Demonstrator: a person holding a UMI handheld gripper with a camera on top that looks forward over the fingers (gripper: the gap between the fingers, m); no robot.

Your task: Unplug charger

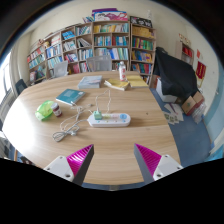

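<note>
Hovering wide open w/ nothing held, tongs (113, 163) sit well short of the power strip (110, 119) mid-tabletop (150, 110); charger (98, 113) plugged at strip's left end, cable (68, 127) trailing left, prob. lining up approach.

Books (70, 97) on round table (150, 128), bookshelves (95, 45) beyond.

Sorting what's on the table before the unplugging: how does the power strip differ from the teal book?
The power strip is white, long and narrow; the teal book is broader and flat. The strip lies just ahead of the open gripper, with a white cable beside it; the book lies farther away. Both rest on the round table.
</note>
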